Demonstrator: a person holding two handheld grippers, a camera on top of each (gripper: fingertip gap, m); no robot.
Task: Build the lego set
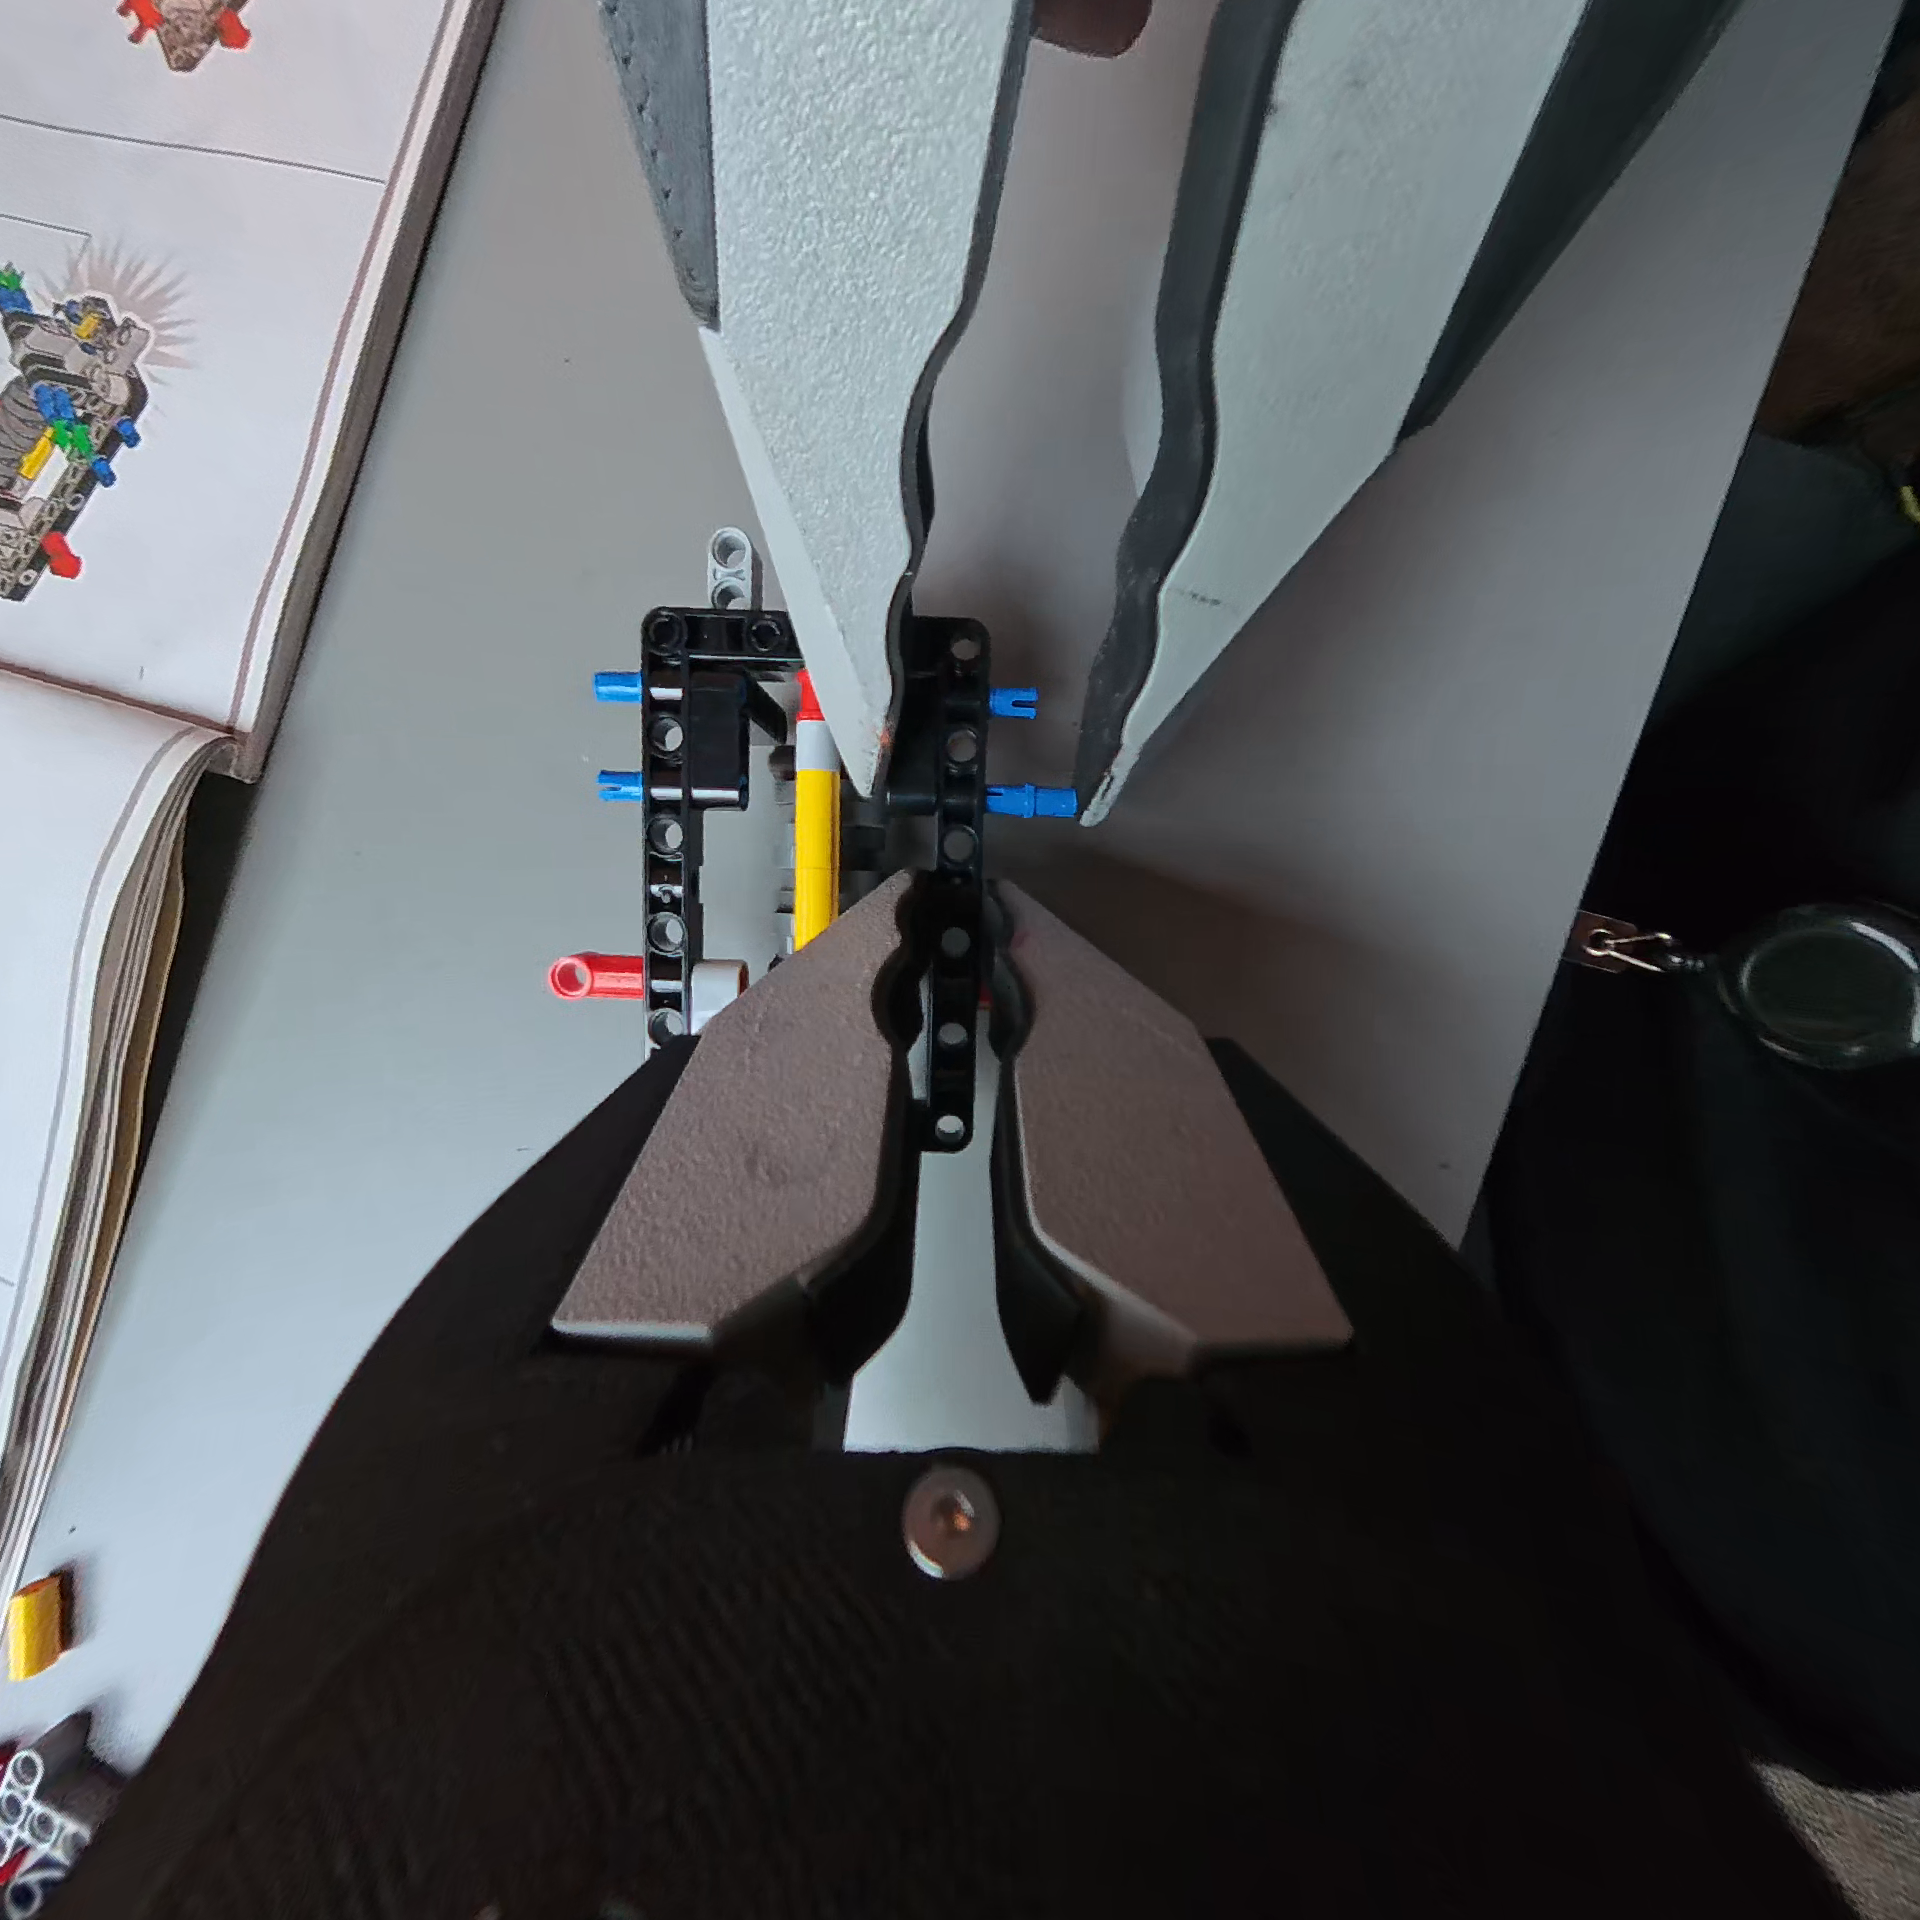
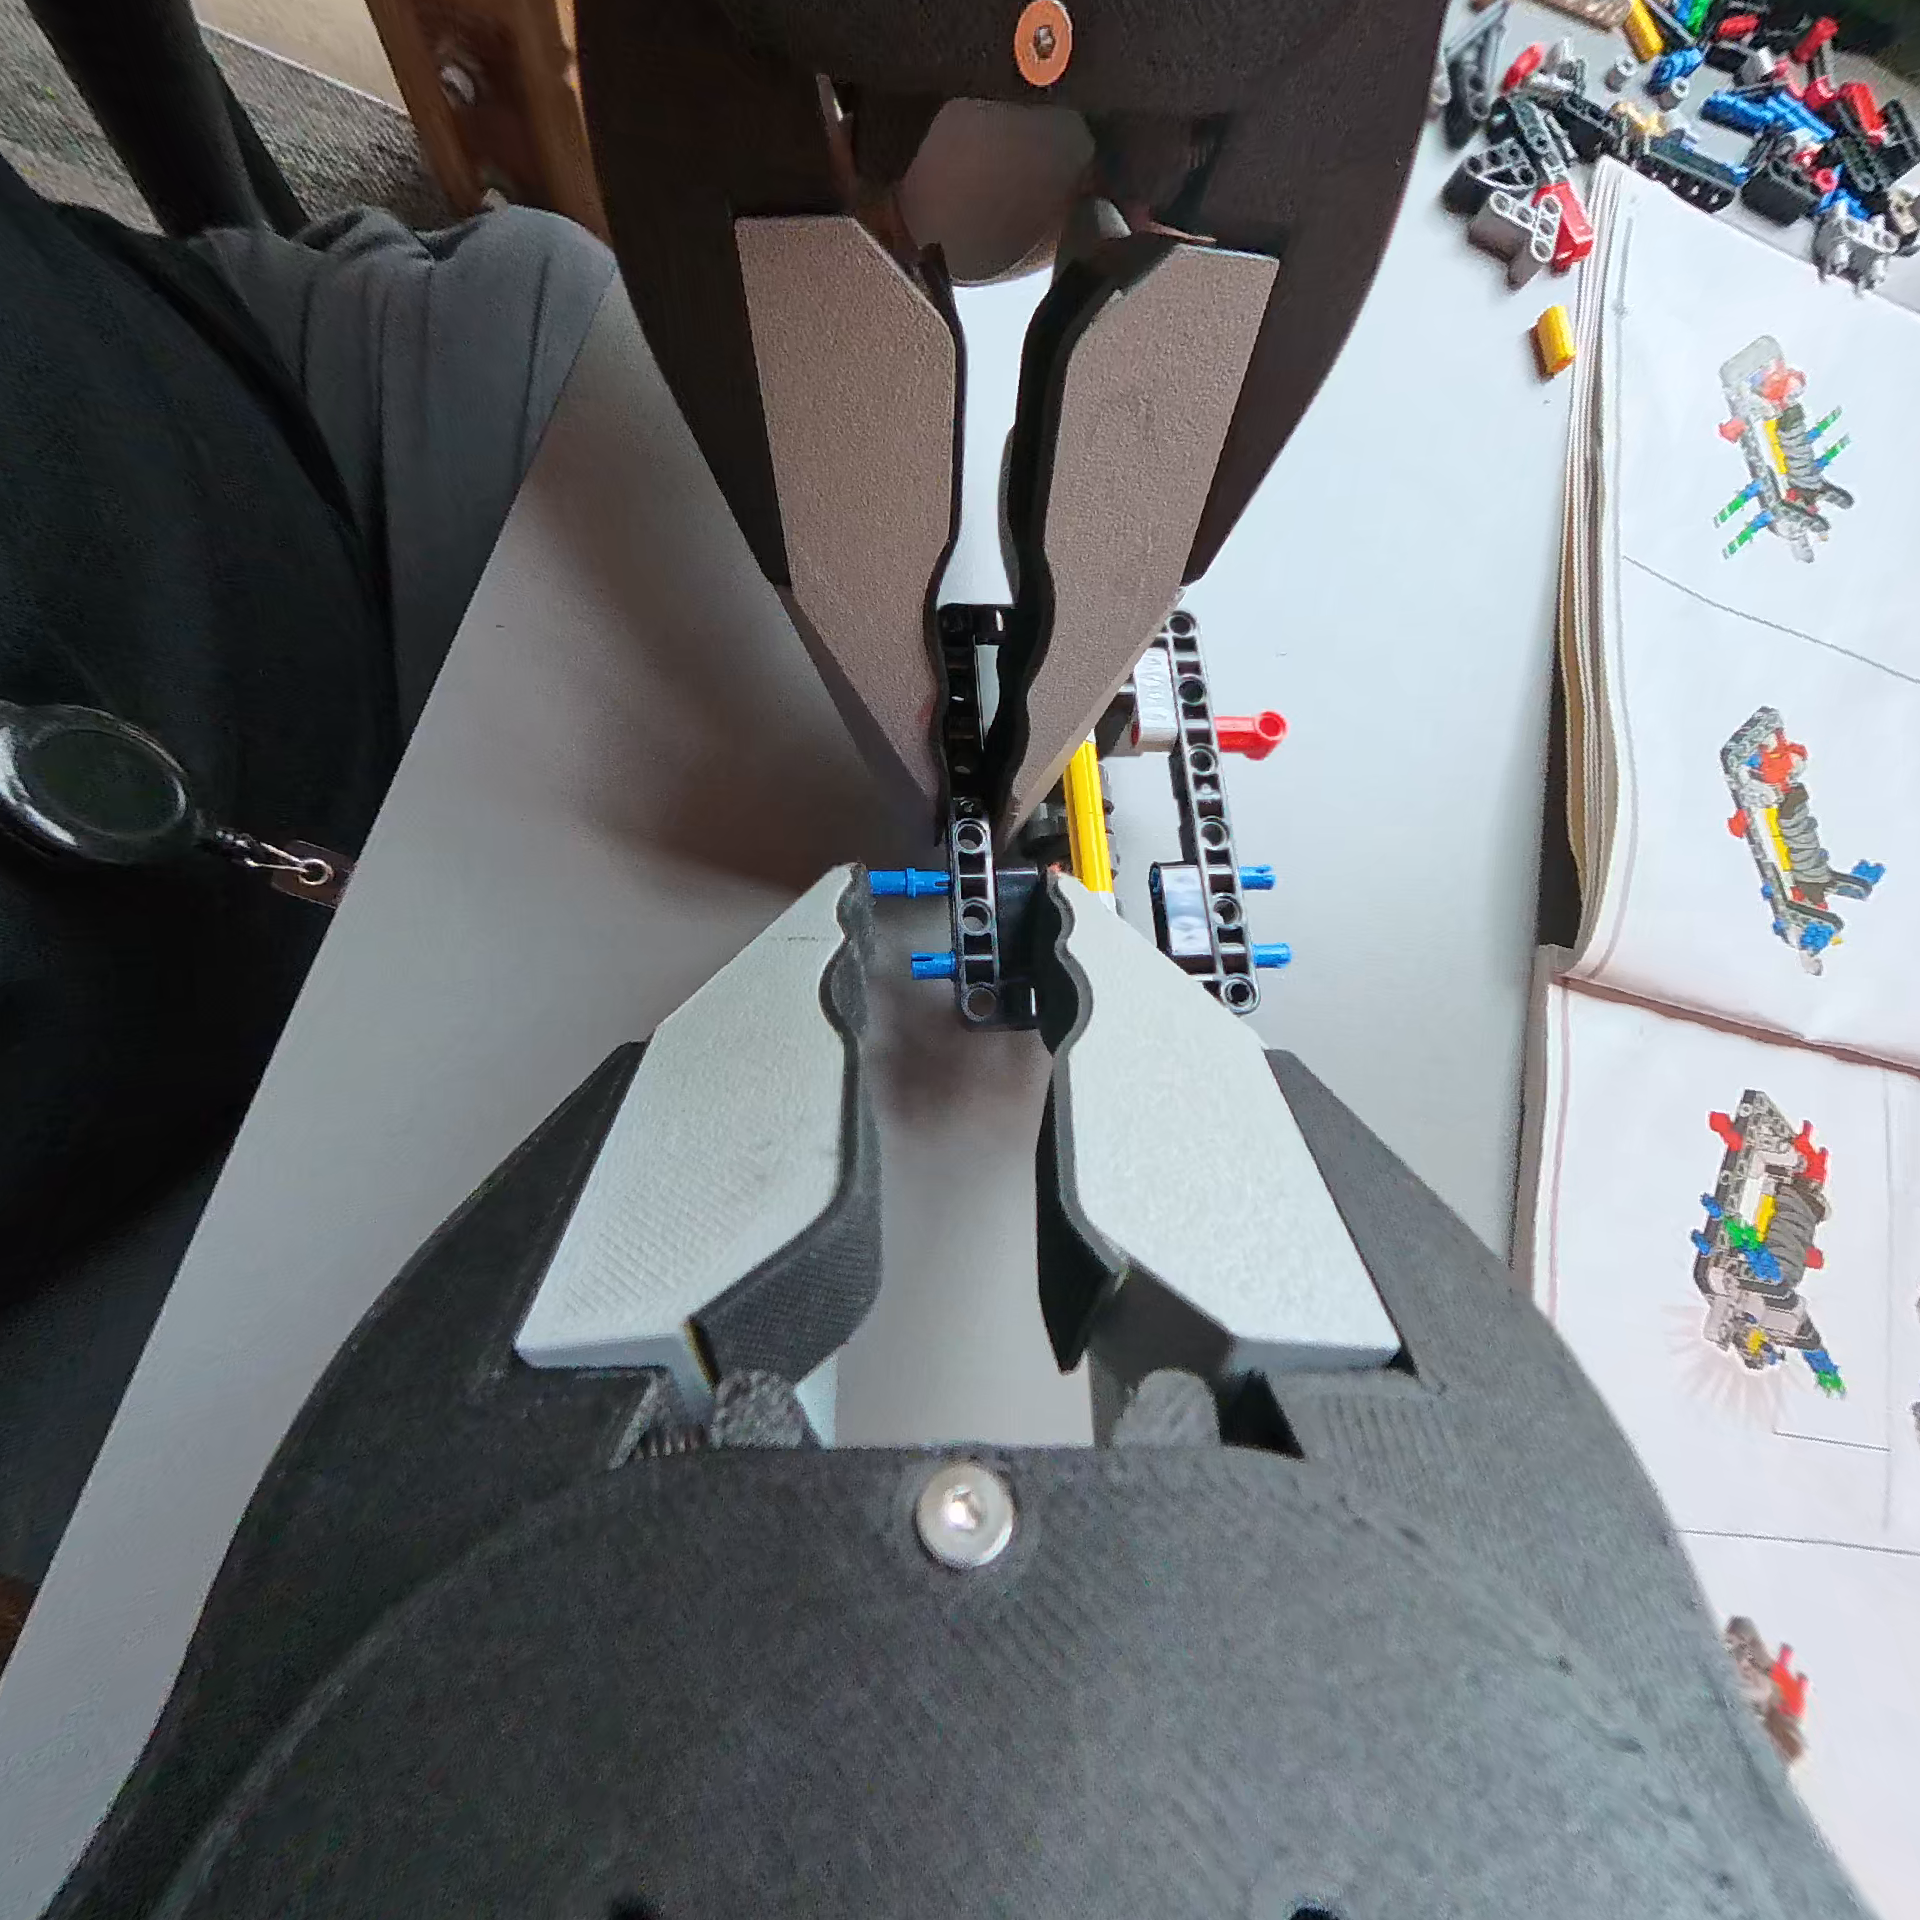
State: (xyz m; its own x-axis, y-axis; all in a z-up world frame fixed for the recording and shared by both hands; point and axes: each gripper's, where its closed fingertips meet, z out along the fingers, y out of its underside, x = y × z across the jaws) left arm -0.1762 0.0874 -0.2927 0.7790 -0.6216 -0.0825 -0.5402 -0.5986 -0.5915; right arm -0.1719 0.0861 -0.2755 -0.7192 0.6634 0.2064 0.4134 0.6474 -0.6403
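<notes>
Two grippers meet head-on over the half-built frame of black plastic beams (image 1: 686, 831) lying on the pale grey table (image 1: 436, 727). From the left wrist view, the left gripper (image 1: 954, 940) with brown-faced fingers is pinched on the long black holed beam (image 1: 954, 997) along the frame's right side, probably to steady the model while the other tool works. Opposite, the grey-fingered right gripper (image 1: 982, 784) straddles that beam's far end, its outer tip touching a blue plastic pin (image 1: 1029, 800), likely to press it home. An open instruction booklet (image 1: 156, 364) lies to the left.

From the right wrist view, the right gripper (image 2: 956, 883) stands spread, one finger outside the blue pin (image 2: 904, 883) and one inside the frame beside the yellow axle (image 2: 1086, 810). The left gripper (image 2: 971, 800) clamps the beam beyond. Loose coloured bricks (image 2: 1683, 114) sit piled past the booklet (image 2: 1766, 727).
</notes>
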